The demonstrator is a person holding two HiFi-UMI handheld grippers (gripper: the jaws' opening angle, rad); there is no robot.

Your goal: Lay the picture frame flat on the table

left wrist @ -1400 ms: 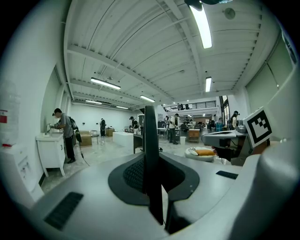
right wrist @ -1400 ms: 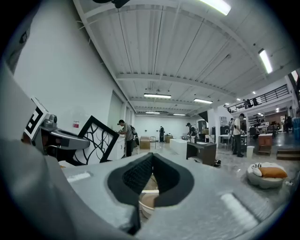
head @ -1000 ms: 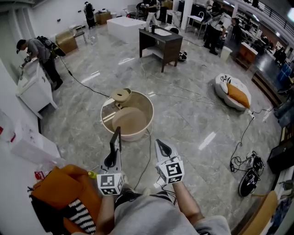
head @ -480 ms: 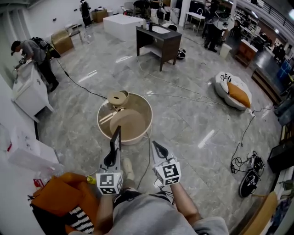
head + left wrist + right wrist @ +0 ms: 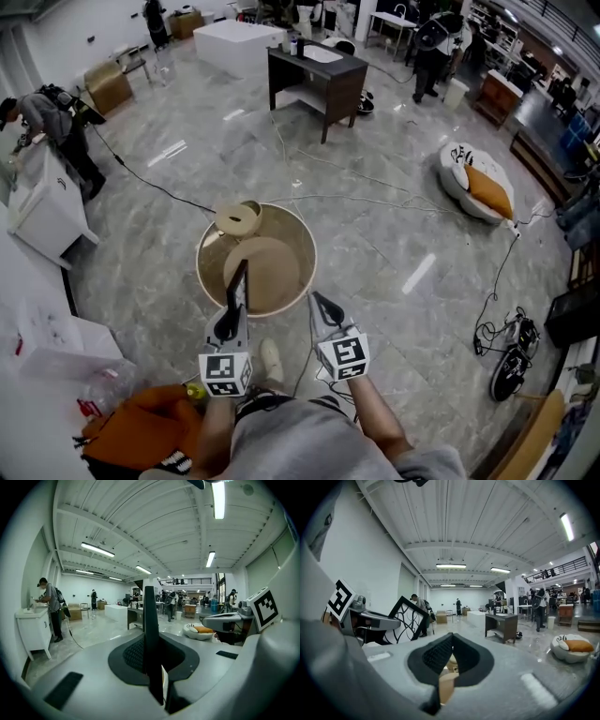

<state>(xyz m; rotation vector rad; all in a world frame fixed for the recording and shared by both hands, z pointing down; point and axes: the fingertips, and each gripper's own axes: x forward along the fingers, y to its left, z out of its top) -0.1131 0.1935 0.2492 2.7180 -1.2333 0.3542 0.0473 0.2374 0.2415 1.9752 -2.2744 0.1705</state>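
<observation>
My left gripper (image 5: 231,322) is shut on the picture frame (image 5: 238,286), which stands upright and shows edge-on as a thin dark strip. In the left gripper view that dark edge (image 5: 150,634) rises between the closed jaws. The right gripper view shows the frame's face (image 5: 405,617), black-bordered with a black swirl pattern on white, held by the left gripper (image 5: 370,619). My right gripper (image 5: 324,306) is shut with nothing in it, its tips meeting (image 5: 450,637). A round beige table (image 5: 304,246) stands on the floor just ahead of both grippers.
A small round disc (image 5: 236,218) rests at the table's far left rim. Cables run across the marble floor. A dark desk (image 5: 314,75) stands farther back, a white cabinet (image 5: 42,211) with a person at the left, an orange cloth (image 5: 141,431) near my feet, a floor cushion (image 5: 478,183) at the right.
The round table has come closer and now lies right in front of the grippers. Both grippers keep their pose, and the left still holds the frame upright.
</observation>
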